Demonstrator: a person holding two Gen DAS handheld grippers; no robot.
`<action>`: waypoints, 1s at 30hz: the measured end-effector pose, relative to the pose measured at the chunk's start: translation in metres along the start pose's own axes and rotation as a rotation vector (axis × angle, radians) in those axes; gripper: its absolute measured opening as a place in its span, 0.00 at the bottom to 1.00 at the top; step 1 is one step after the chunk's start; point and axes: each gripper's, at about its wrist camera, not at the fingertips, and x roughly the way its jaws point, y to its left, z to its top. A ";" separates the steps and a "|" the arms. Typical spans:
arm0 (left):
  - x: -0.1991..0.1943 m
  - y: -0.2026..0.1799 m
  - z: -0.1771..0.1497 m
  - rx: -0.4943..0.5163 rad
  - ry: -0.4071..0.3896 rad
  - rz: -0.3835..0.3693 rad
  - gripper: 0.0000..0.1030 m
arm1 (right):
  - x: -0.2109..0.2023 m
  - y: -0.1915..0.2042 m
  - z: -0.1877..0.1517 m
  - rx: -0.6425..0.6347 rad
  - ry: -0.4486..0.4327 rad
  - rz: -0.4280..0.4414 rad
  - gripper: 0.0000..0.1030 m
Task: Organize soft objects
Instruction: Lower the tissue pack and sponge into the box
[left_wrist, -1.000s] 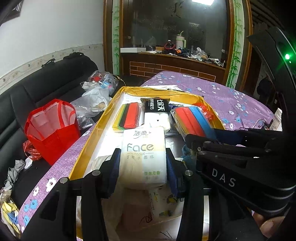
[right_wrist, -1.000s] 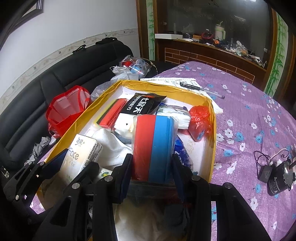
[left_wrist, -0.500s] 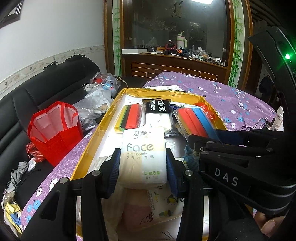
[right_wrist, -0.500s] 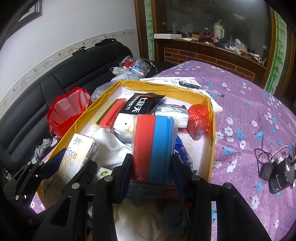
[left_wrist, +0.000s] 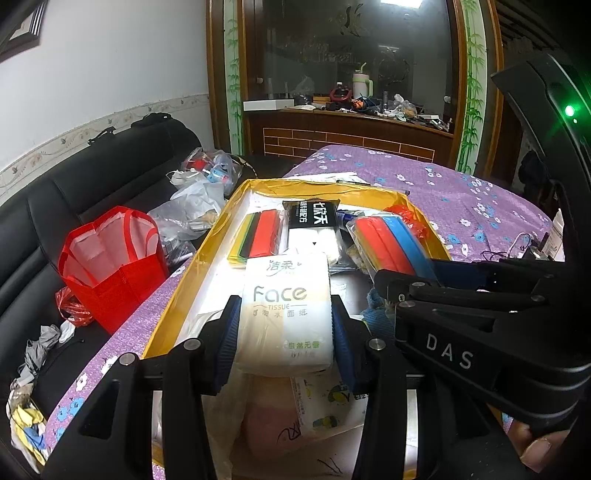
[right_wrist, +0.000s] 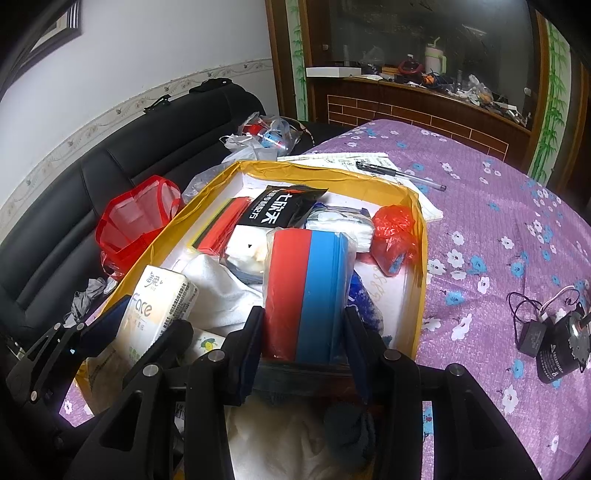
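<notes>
The left tongs (left_wrist: 286, 328) are gripping the Face tissue pack (left_wrist: 286, 310) above the yellow box (left_wrist: 424, 225), while the right tongs (right_wrist: 304, 332) are clamping the red-and-blue bagged pack (right_wrist: 306, 291) over it, probably so both can be slotted in beside the other soft goods.

Pen (right_wrist: 400, 174) on papers (right_wrist: 343, 159); adapter (right_wrist: 532, 335) nearby.

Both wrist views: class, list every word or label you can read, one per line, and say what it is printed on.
"Face TISSUE": tissue pack held in the left claw.
"DAS": body of the right claw.
Chinese characters on the tissue pack and on the black packet: print I cannot read reliably.
Label on the black adapter: too small.
</notes>
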 end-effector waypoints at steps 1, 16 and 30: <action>0.000 -0.001 0.000 -0.001 0.002 -0.001 0.43 | 0.000 0.000 0.000 0.001 0.001 0.000 0.42; -0.004 -0.003 0.001 0.010 -0.005 0.012 0.43 | -0.004 -0.002 -0.002 0.013 0.002 0.018 0.45; -0.012 0.000 0.005 0.025 -0.033 0.038 0.44 | -0.014 -0.007 -0.003 0.032 -0.005 0.031 0.57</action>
